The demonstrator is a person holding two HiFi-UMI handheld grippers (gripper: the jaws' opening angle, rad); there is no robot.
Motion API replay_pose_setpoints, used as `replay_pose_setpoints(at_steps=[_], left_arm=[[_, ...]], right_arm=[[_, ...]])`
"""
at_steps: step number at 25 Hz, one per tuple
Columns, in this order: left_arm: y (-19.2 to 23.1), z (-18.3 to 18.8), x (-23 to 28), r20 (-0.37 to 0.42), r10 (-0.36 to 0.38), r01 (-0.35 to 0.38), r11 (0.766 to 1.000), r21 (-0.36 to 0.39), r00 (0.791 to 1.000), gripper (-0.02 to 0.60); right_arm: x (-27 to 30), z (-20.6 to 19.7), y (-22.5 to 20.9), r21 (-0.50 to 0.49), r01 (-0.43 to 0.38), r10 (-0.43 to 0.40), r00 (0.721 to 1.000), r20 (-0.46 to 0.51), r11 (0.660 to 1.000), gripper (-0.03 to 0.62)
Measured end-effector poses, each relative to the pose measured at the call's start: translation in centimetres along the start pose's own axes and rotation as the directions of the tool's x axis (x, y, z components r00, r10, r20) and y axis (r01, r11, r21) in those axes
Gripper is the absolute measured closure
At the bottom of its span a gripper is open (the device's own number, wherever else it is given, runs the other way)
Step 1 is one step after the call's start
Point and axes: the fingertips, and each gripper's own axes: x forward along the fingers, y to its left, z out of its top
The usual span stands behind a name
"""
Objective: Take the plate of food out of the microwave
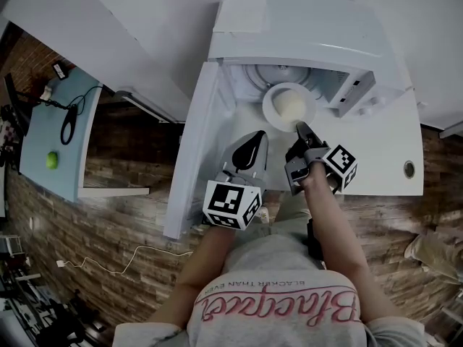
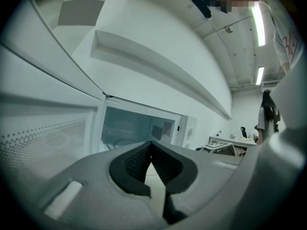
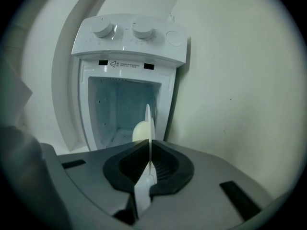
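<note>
The right gripper (image 1: 302,129) pinches the plate (image 1: 275,111) by its near rim, so the food (image 1: 291,107) sits level at the microwave (image 1: 304,27) mouth; the left gripper (image 1: 255,142) hangs beside, shut and empty.

One microwave (image 1: 289,27), one plate (image 1: 269,104), one food mound (image 1: 291,107), two grippers (image 1: 257,136) (image 1: 300,127)

Dim, cool light; fisheye edges dark and warped.
</note>
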Motion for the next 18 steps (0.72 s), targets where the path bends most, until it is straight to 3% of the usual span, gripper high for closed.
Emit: replay_pose_setpoints(at_steps=[18], left_arm=[[-1.4, -0.6, -2.8, 0.007, -0.057, 0.058, 0.998, -0.023, 0.998, 0.578]], right_arm=[[-3.3, -1.8, 0.8, -0.002, -0.034, 0.034, 0.999, 0.027, 0.999, 0.571]])
